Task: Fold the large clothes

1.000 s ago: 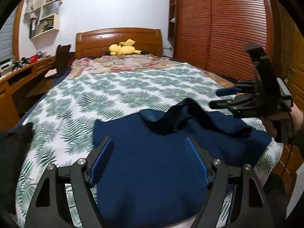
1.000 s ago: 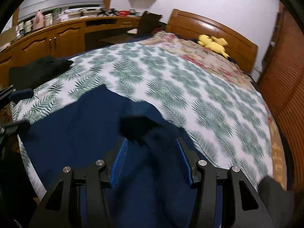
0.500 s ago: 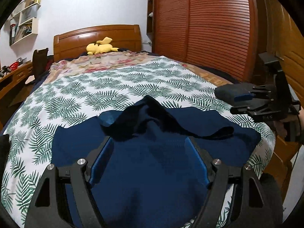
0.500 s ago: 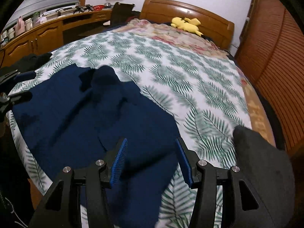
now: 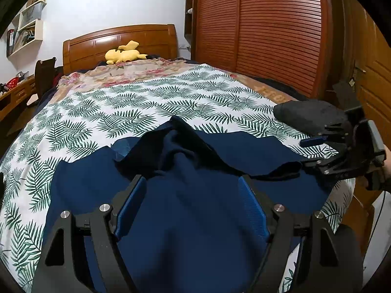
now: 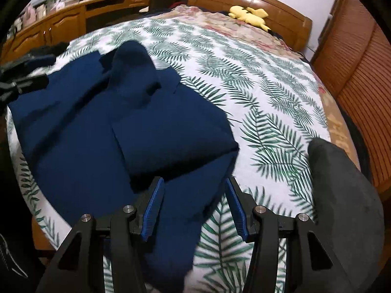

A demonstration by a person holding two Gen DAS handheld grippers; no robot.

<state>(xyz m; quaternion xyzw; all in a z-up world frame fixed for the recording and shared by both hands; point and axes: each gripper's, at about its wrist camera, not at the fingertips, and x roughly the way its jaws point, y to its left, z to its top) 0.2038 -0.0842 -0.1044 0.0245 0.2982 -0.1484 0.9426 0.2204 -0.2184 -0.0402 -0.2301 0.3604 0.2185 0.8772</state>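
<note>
**Both grippers open over the navy garment**

A fern-print bed (image 5: 102, 112) carries the navy garment (image 5: 190, 200) spread across its near end, one part folded over the middle. The left gripper (image 5: 193, 207) hovers above the cloth, jaws wide, holding nothing. The right gripper (image 6: 194, 205) hangs at the garment's corner, jaws likewise apart and empty.

I can read no writing, label, brand or number anywhere here. An orange mark on the bed edge (image 5: 268, 90) might be lettering, but it is too blurred to tell.
</note>
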